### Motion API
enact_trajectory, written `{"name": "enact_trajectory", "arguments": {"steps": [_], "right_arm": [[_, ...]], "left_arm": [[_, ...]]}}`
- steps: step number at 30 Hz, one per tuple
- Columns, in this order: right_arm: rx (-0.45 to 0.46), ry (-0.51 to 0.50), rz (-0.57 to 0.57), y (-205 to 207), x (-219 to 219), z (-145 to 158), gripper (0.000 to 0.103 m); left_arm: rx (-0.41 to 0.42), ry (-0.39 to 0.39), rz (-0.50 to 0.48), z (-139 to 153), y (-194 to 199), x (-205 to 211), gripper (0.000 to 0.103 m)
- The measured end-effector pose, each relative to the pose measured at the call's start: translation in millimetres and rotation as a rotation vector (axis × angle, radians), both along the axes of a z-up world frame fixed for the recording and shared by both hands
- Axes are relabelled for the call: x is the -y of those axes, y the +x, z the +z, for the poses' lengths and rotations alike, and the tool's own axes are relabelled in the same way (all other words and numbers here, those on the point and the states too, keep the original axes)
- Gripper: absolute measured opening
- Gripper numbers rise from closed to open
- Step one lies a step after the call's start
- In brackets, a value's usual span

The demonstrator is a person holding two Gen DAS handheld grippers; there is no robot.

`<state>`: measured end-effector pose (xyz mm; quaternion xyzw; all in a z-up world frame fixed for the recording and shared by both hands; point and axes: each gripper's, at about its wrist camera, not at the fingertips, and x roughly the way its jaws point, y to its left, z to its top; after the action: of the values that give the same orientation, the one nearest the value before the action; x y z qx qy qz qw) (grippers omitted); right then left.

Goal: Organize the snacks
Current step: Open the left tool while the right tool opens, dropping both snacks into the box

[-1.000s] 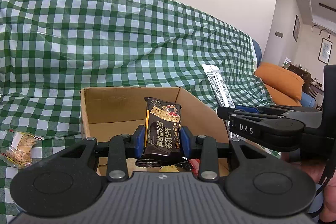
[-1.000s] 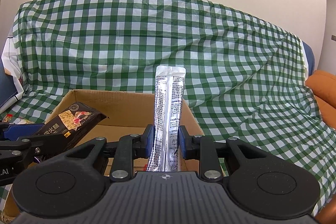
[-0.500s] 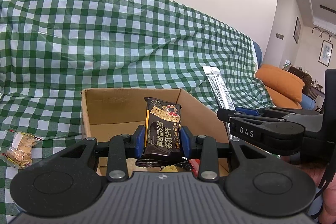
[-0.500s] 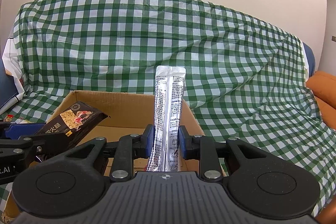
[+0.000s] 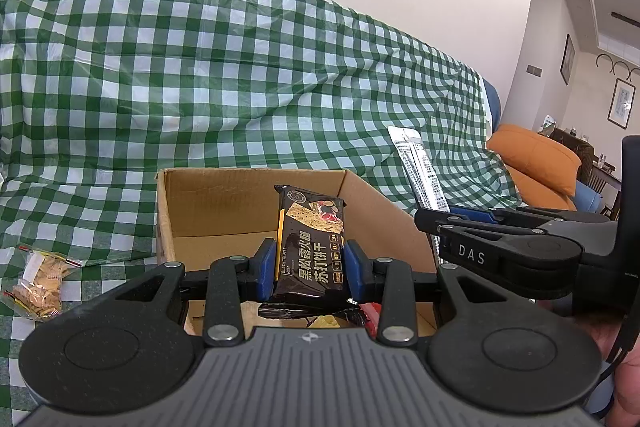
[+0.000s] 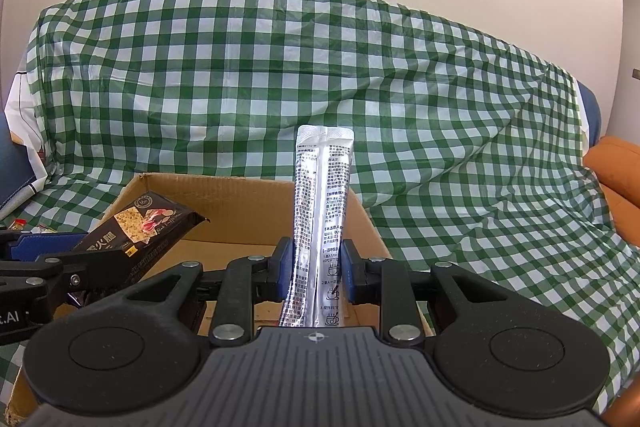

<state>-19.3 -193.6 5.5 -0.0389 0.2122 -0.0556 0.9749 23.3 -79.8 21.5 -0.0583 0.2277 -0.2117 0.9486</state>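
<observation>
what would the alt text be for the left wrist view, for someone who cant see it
The left gripper clamps a dark cracker packet upright over an open cardboard box on a green checked cloth. At right, the right gripper holds a silver stick sachet; a clear snack bag lies left.

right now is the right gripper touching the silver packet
Touching. In the right wrist view both blue pads of the right gripper press against the sides of the silver packet, holding it upright.
</observation>
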Motion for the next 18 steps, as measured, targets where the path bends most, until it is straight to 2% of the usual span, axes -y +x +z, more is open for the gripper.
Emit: {"name": "enact_trajectory", "arguments": {"steps": [13, 15, 16, 18], "right_arm": [[-0.003, -0.002, 0.004, 0.7, -1.4, -0.7, 0.027], [-0.005, -0.005, -0.002, 1.3, -1.9, -1.0, 0.029], [-0.004, -0.006, -0.006, 1.2, -0.7, -1.3, 0.032], [-0.006, -0.005, -0.018, 1.9, -0.7, -1.2, 0.040]], "left_arm": [[-0.015, 0.001, 0.013, -0.6, 2.0, -0.3, 0.040], [-0.030, 0.002, 0.018, -1.6, 4.5, -0.8, 0.045], [-0.036, 0.001, 0.021, -1.9, 5.3, -1.4, 0.051], [-0.033, 0.008, 0.039, -2.0, 5.6, -3.4, 0.052]]}}
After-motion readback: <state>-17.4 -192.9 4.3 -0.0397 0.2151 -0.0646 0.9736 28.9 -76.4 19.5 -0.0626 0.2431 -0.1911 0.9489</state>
